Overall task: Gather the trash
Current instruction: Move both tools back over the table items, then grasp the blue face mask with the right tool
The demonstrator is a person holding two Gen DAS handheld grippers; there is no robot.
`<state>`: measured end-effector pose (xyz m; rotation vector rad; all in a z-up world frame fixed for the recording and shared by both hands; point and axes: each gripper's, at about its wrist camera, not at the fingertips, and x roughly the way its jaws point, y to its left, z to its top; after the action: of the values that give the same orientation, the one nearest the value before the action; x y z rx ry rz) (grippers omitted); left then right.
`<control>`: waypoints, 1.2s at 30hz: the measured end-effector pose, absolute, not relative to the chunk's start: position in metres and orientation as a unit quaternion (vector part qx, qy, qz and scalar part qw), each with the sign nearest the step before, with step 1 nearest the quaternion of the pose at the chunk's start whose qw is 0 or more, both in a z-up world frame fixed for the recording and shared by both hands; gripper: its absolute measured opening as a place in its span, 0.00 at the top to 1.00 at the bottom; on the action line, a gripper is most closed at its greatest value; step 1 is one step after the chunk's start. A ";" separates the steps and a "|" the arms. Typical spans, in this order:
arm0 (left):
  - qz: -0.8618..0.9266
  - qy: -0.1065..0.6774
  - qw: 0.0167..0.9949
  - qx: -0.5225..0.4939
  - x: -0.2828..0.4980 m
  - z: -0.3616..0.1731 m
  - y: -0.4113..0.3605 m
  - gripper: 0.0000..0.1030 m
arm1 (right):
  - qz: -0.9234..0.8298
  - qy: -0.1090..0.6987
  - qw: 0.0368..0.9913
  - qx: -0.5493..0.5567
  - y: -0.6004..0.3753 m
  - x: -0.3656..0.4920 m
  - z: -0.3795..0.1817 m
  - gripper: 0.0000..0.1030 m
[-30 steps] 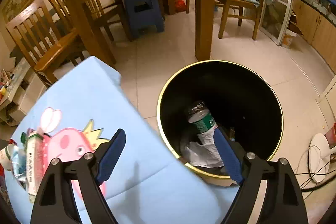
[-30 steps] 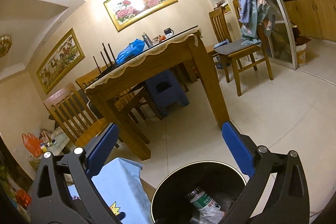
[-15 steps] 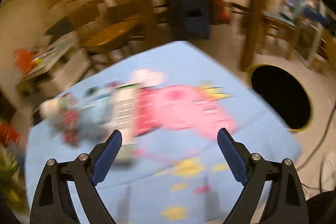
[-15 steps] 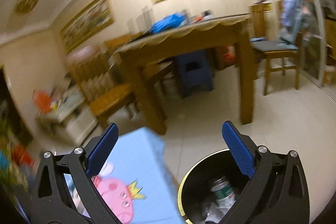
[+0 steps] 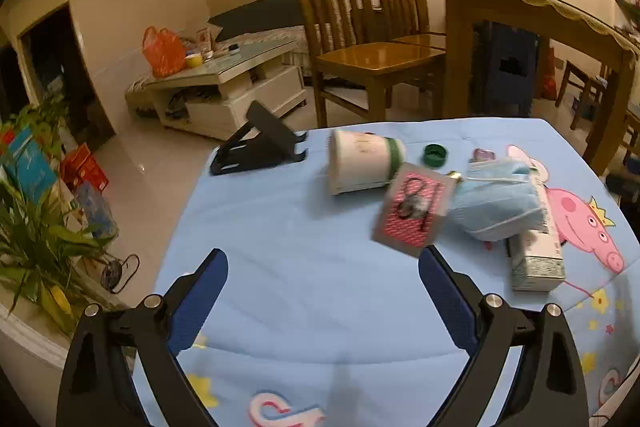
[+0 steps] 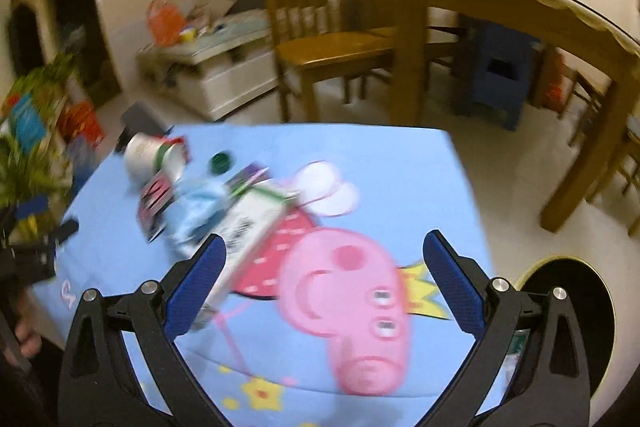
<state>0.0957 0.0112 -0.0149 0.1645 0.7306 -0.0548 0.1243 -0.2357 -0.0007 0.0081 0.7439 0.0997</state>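
Trash lies on a blue cartoon-pig tablecloth [image 5: 304,243]: a tipped white paper cup [image 5: 362,163], a green bottle cap [image 5: 436,155], a red patterned card [image 5: 412,211], a crumpled blue face mask [image 5: 496,207] and a long white carton [image 5: 538,251]. My left gripper [image 5: 322,297] is open and empty, just short of the card. My right gripper [image 6: 324,279] is open and empty above the pig print, with the carton [image 6: 248,227] by its left finger. The black bin [image 6: 568,307] with a gold rim stands on the floor at the lower right.
A black folding stand [image 5: 256,147] sits at the table's far left corner. Wooden chairs [image 5: 360,39] and a dining table [image 5: 540,23] stand behind. A white low cabinet [image 5: 224,87] and potted plants [image 5: 36,223] are to the left.
Both grippers have swung left, away from the bin and over the blue table. The left view went from the bin's inside to the pile of trash. Both stayed open.
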 end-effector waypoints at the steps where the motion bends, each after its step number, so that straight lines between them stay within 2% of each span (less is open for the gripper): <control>1: -0.030 0.360 0.930 0.075 0.097 -0.013 0.018 0.10 | 0.056 0.367 0.929 -0.003 -0.228 0.124 -0.005 0.05; 4: -0.035 0.360 0.930 0.063 0.098 -0.009 0.026 0.06 | 0.084 0.374 0.923 -0.012 -0.207 0.126 -0.014 0.05; 11: -0.055 0.376 0.925 0.027 0.101 -0.007 0.040 0.06 | 0.125 0.370 0.921 0.010 -0.183 0.138 -0.018 0.05; 12: -0.058 0.377 0.924 0.022 0.102 -0.007 0.043 0.06 | 0.126 0.375 0.918 0.014 -0.181 0.143 -0.019 0.08; 13: -0.058 0.378 0.924 0.019 0.102 -0.007 0.045 0.06 | 0.129 0.380 0.916 0.016 -0.180 0.150 -0.018 0.12; 15: -0.058 0.381 0.923 0.011 0.104 -0.008 0.050 0.06 | 0.141 0.392 0.909 0.024 -0.176 0.163 -0.022 0.35; 17: -0.059 0.386 0.921 0.005 0.105 -0.010 0.054 0.06 | 0.138 0.408 0.902 0.029 -0.173 0.174 -0.030 0.43; 21: -0.057 0.400 0.915 -0.008 0.110 -0.015 0.061 0.06 | 0.144 0.424 0.893 0.043 -0.168 0.181 -0.041 0.71; 23: -0.061 0.405 0.912 -0.020 0.112 -0.017 0.065 0.06 | 0.147 0.422 0.894 0.038 -0.165 0.178 -0.038 0.81; 29: -0.062 0.424 0.903 -0.041 0.119 -0.025 0.069 0.06 | 0.176 0.394 0.899 0.071 -0.180 0.144 -0.011 0.84; 36: -0.082 0.427 0.900 -0.006 0.160 -0.022 0.037 0.06 | 0.191 0.315 0.914 0.170 -0.260 0.090 0.043 0.84</control>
<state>0.1599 0.0369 -0.0225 -0.0129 0.8835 -0.1704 0.0900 -0.2605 0.0428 0.3493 0.6479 0.3929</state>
